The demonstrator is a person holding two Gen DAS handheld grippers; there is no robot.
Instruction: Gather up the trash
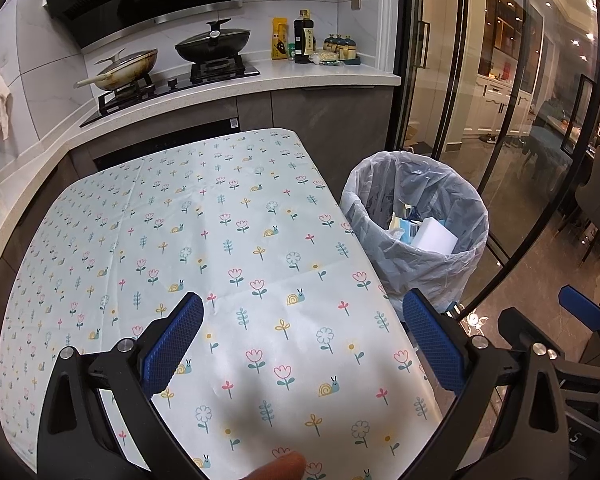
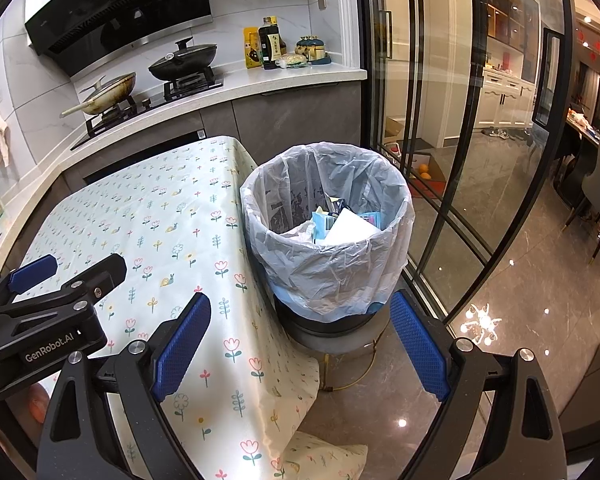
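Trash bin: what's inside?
Trash bin, clear liner: a white sheet, light blue cartons, crumpled wrappers. Anything beneath that top layer is covered.

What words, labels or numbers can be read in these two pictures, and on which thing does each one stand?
"GenRobot.AI": white letters on the black body of the left gripper, seen in the right wrist view.
Labels on the yellow packet and the dark bottle on the counter: too small to read.
Printing on the blue box in the trash bin: blurred, with only a barcode showing.
Sticker on the cabinet front: too small to read.
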